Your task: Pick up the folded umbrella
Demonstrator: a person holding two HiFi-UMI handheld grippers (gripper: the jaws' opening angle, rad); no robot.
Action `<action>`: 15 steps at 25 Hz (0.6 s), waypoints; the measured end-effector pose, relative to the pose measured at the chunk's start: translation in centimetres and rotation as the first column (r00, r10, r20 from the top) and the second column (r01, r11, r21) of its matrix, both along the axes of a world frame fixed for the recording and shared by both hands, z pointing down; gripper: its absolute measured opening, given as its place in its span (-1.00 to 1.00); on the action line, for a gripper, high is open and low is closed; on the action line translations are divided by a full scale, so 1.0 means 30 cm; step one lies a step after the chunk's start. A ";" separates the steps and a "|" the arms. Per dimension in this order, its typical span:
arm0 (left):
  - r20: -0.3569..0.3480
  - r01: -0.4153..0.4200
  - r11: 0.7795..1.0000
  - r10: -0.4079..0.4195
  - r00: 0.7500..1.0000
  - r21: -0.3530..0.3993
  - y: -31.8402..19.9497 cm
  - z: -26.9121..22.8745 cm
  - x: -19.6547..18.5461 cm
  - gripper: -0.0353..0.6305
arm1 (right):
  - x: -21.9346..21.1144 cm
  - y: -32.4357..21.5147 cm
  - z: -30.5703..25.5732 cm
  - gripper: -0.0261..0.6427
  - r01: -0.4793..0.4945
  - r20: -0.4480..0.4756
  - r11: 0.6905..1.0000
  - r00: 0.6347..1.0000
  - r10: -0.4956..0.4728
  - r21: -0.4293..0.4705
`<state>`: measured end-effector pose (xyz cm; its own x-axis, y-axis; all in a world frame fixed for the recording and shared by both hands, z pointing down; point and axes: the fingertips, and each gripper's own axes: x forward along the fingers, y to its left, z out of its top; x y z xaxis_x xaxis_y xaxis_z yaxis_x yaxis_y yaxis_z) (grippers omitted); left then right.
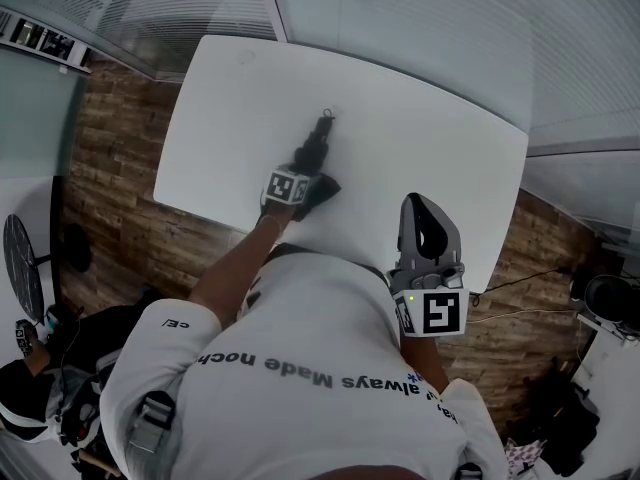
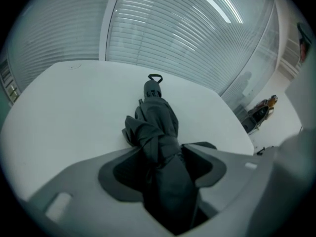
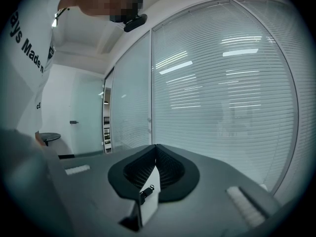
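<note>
Black umbrella (image 2: 158,127) lies on the worktop (image 2: 64,112), long axis near edge to far, loop farthest. Left tongs (image 2: 165,157) clamp it; right tongs (image 3: 156,152) closed, empty.

A white table (image 1: 400,118) with rounded corners stands on a floor (image 1: 110,168) of brown wood planks. Behind it run glass partition walls (image 2: 173,28) covered by horizontal white blinds (image 3: 232,107), with pale upright frames (image 3: 150,83) between the panes. Long ceiling light strips (image 3: 175,67) reflect in the glass. To the left of the glazing is a plain white wall (image 3: 79,107), and a small dark round table top (image 3: 49,136) shows just in front of it. A thin cable (image 1: 520,283) trails across the planks at the right, near dark equipment (image 1: 610,303) by the wall.
</note>
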<state>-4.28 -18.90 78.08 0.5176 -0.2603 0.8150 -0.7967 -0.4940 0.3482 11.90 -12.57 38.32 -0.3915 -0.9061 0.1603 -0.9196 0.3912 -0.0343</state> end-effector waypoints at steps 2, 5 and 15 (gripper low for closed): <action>-0.009 0.008 1.000 -0.008 1.000 -0.002 0.003 -0.006 -0.002 -0.15 | 0.001 0.005 -0.005 -0.92 -0.002 0.000 1.000 1.000 0.002 0.001; -0.012 0.013 1.000 -0.014 1.000 -0.005 0.003 -0.018 -0.005 -0.17 | 0.000 0.011 -0.006 -0.92 -0.008 -0.001 1.000 1.000 0.008 -0.001; -0.040 0.049 0.998 -0.047 0.998 0.042 0.007 -0.074 -0.007 -0.19 | 0.005 0.053 -0.013 -0.92 -0.013 -0.007 1.000 1.000 0.013 0.003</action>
